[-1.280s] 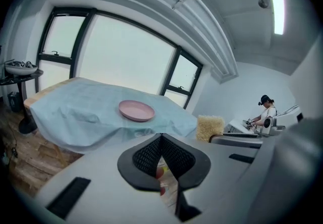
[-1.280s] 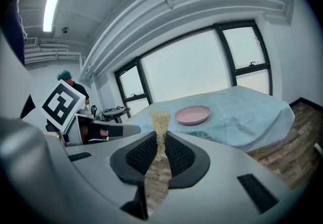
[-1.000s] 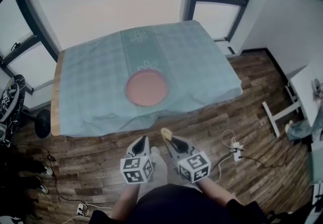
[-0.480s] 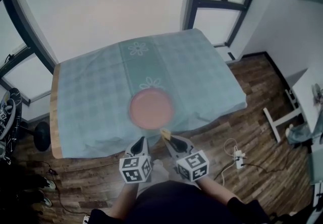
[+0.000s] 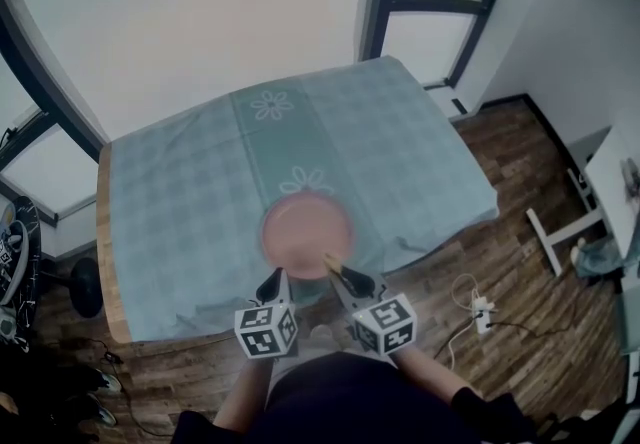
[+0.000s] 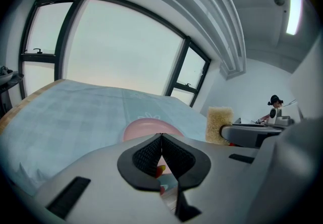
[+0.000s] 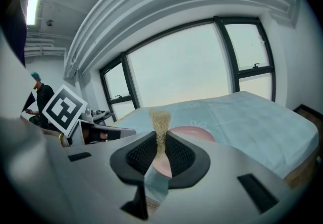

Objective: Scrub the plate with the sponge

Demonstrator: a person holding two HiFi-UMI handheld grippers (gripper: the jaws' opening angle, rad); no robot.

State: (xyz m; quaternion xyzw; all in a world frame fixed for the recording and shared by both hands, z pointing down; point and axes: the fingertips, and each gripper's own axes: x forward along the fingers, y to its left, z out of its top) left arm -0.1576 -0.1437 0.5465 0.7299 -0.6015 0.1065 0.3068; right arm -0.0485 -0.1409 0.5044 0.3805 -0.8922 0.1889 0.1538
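Pinching the sponge (image 7: 160,119) in clamped jaws, the right gripper (image 5: 337,273) hovers by the pink plate (image 5: 306,230) near the front edge of the surface (image 5: 175,207); with the left gripper (image 5: 272,284) empty, jaws together, an unbraced scrub could slide the plate off.

A wooden table (image 5: 103,262) stands on a dark wood-plank floor (image 5: 520,252). A pale blue-green checked tablecloth (image 5: 180,202) covers nearly all of its top and hangs over the near and right edges; only a bare wooden strip shows along the left side. A darker band runs down the cloth's middle, printed with two white flower motifs (image 5: 273,105). A round pink plate (image 5: 307,232) lies flat on that band, near the front edge, just nearer than the closer flower. A white power strip (image 5: 482,310) with its cable lies on the floor
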